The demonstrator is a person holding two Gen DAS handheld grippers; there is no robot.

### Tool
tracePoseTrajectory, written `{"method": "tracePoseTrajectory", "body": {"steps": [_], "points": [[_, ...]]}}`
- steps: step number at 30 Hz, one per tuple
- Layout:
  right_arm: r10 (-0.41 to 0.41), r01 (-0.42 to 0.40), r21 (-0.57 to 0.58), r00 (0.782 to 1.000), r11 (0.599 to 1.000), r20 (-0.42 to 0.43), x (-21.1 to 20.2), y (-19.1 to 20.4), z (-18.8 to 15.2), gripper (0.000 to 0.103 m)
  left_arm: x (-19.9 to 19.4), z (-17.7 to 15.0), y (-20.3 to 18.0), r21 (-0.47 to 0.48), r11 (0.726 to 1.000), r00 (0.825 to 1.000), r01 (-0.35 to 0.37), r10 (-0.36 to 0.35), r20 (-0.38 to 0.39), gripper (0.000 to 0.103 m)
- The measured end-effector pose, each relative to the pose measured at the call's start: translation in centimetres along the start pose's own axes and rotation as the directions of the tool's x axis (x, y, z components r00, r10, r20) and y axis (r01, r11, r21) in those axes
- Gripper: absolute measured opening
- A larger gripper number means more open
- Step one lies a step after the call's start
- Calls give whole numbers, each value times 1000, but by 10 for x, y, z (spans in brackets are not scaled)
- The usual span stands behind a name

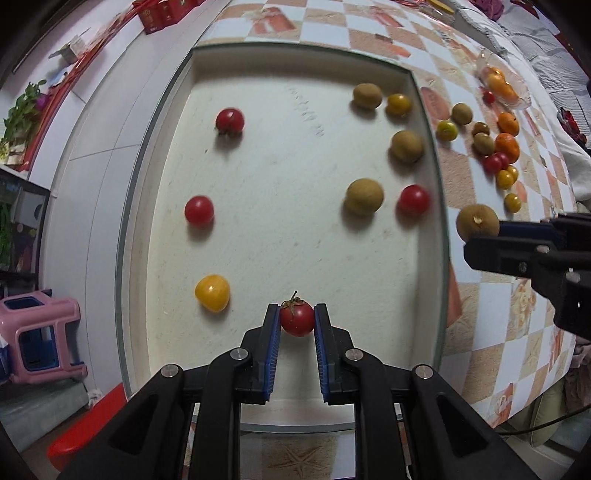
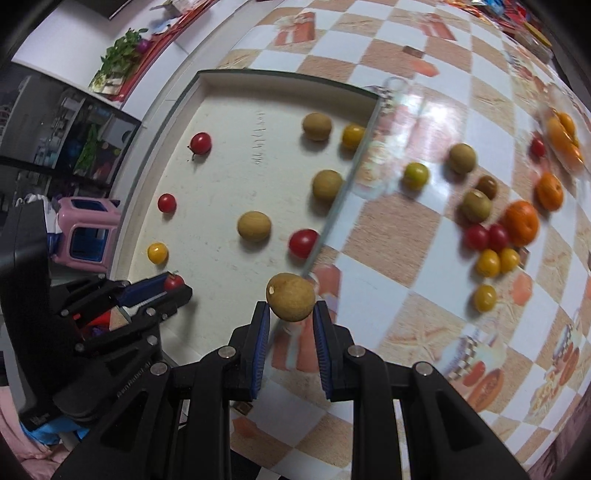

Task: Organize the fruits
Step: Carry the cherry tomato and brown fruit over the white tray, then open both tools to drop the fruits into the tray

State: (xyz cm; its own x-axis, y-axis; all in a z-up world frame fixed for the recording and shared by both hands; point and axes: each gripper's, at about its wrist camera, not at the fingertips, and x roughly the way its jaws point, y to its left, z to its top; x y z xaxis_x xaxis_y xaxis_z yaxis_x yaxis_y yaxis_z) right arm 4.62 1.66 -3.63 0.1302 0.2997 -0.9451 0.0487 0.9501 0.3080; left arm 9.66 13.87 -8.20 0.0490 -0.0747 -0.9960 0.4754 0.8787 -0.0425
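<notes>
A white glass-walled tray (image 1: 280,229) holds red tomatoes (image 1: 229,120), a yellow tomato (image 1: 212,292) and brown kiwis (image 1: 364,195). My left gripper (image 1: 296,318) is shut on a red tomato (image 1: 297,317) over the tray's near end; it shows in the right wrist view (image 2: 173,282). My right gripper (image 2: 291,309) is shut on a brown kiwi (image 2: 291,296), held above the tray's right wall (image 2: 332,210); it shows in the left wrist view (image 1: 477,220). Loose fruit (image 2: 487,236) lies on the checkered tablecloth to the right.
Oranges (image 2: 521,222) and a clear packet of orange fruit (image 2: 563,138) lie at the far right. A pink stool (image 1: 40,332) stands on the floor left of the table. A plant (image 1: 22,114) and red boxes (image 1: 162,13) stand on the far-left ledge.
</notes>
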Motion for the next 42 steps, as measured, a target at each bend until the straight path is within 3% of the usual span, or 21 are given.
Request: {"method": "tracePoseTrajectory", "body": {"steps": [12, 24, 26, 27, 28, 30, 33, 38, 42], "points": [[-16, 16, -10, 1000, 1000, -9, 27, 14, 61, 26, 15, 5, 11, -13, 1000, 1000, 10, -10, 12, 19], [-63, 60, -51, 996, 997, -67, 51, 23, 72, 27, 14, -4, 1, 20, 1000, 1000, 0, -1, 22, 19], [-59, 55, -53, 996, 997, -71, 55, 28, 75, 32, 13, -1, 3, 21, 1000, 1000, -1, 1, 19, 20], [-51, 47, -52, 996, 998, -75, 55, 29, 76, 45, 13, 0, 5, 22, 1000, 1000, -1, 0, 18, 26], [-53, 49, -54, 996, 997, -71, 57, 35, 79, 60, 13, 0, 5, 23, 1000, 1000, -2, 2, 17, 48], [-31, 28, -52, 998, 998, -57, 55, 38, 82, 70, 8, -1, 8, 20, 999, 998, -35, 34, 46, 80], [-15, 14, -41, 1000, 999, -25, 42, 39, 85, 80, 4, -3, 7, 32, 997, 996, -70, 68, 51, 81], [-12, 12, 8, 998, 1000, 57, 8, 27, 84, 82, -2, -1, 3, 47, 996, 996, -80, 79, 30, 81], [-45, 36, 87, 994, 996, 100, -15, -6, 64, 82, -14, 12, -11, 67, 995, 996, -75, 72, 52, 81]]}}
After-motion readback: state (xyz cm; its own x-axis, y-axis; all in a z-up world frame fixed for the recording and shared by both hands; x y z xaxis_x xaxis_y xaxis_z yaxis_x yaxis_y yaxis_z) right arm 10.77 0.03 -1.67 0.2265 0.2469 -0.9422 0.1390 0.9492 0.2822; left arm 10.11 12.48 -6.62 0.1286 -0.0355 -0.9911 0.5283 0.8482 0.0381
